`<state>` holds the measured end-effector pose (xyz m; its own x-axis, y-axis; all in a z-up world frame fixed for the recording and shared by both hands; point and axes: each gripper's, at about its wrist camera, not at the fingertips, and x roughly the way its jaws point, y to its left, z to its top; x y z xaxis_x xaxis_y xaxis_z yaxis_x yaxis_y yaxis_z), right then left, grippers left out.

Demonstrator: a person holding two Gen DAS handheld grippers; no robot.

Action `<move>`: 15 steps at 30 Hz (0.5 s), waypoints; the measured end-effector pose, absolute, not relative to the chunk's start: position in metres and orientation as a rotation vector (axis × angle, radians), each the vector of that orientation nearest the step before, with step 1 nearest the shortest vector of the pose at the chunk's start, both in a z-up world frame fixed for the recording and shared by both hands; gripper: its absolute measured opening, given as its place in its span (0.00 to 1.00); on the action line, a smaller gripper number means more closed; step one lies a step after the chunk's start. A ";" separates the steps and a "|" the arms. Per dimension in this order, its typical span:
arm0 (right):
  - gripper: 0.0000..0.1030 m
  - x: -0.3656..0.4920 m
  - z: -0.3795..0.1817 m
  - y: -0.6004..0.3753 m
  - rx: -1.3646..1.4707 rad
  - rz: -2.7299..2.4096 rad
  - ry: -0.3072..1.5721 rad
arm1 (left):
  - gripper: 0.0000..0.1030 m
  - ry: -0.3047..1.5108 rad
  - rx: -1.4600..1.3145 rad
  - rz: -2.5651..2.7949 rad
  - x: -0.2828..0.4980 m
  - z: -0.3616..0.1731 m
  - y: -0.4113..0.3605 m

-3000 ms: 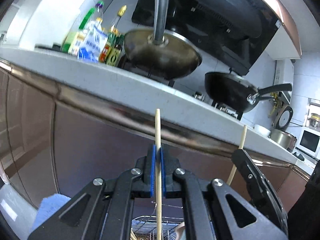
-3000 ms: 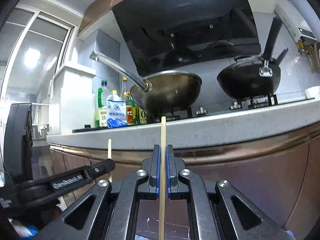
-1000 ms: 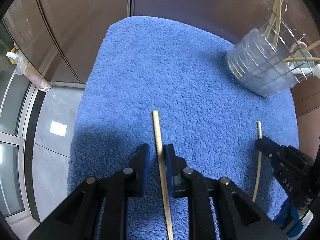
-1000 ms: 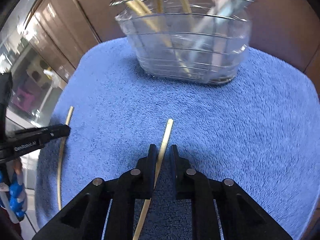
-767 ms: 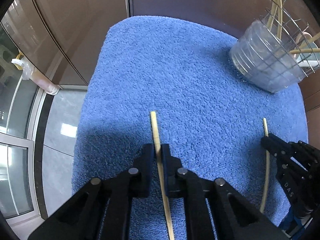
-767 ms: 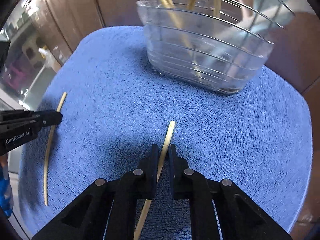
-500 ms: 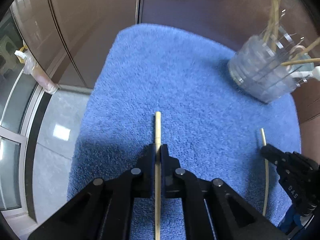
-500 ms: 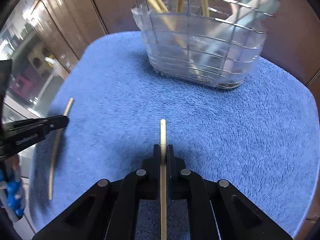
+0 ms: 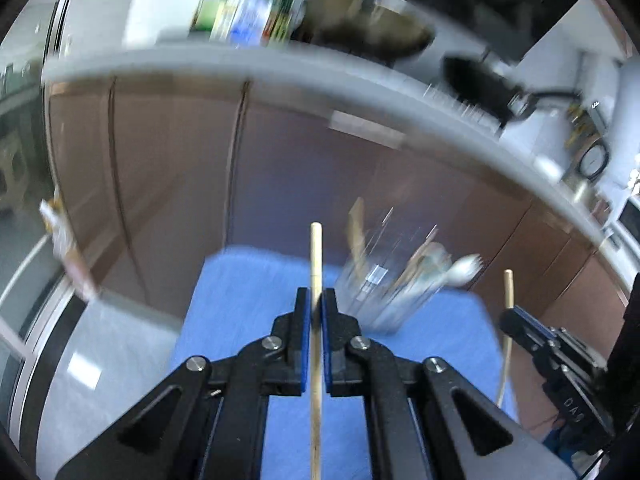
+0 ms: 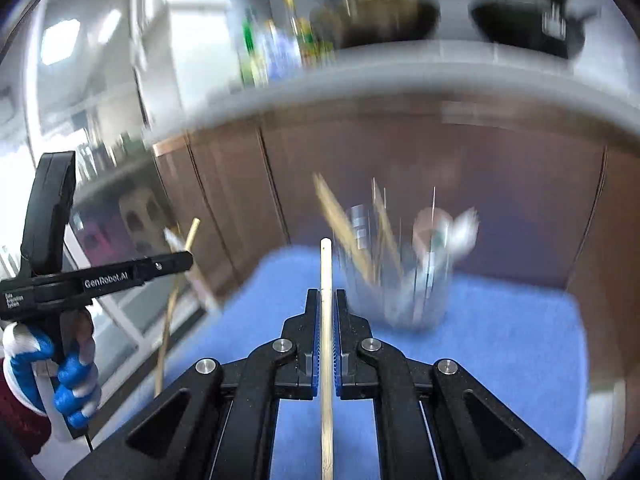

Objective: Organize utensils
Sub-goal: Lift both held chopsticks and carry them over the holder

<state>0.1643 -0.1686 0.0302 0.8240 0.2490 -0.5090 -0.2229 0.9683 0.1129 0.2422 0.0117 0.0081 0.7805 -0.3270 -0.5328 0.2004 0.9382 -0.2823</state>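
Two grippers each pinch one chopstick. Left gripper (image 9: 316, 308): fingers pressed onto the left chopstick (image 9: 316, 256). Right gripper (image 10: 327, 300): fingers clamp the right chopstick (image 10: 326, 268), above the blue towel (image 10: 512, 332), near the blurred utensil basket (image 10: 404, 280).

- I see strong motion blur on the background in both views; only each gripper and its chopstick are sharp.
- Daylight comes from the left window (image 10: 60, 40); the edges bend and darken.

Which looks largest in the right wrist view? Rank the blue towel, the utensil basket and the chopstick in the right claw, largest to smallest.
1. Blue fluffy towel, covering the most area.
2. Clear wire-framed utensil basket, blurred by motion.
3. Thin wooden chopstick clamped in the right claw; it runs long, but nearness to the camera exaggerates it.
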 end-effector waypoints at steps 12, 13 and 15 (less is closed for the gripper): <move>0.05 0.200 0.130 -0.184 0.080 0.200 0.094 | 0.04 0.262 -0.295 -0.327 0.290 0.104 -0.036; 0.05 0.208 0.128 -0.184 0.079 0.195 0.069 | 0.04 0.236 -0.281 -0.321 0.298 0.104 -0.043; 0.05 0.224 0.125 -0.188 0.080 0.194 0.030 | 0.04 0.200 -0.273 -0.319 0.311 0.099 -0.053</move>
<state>0.2236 -0.1875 0.1249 0.9808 0.1940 -0.0220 -0.1916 0.9780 0.0820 0.3112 -0.0534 0.0994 0.9304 -0.3343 -0.1503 0.2805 0.9134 -0.2950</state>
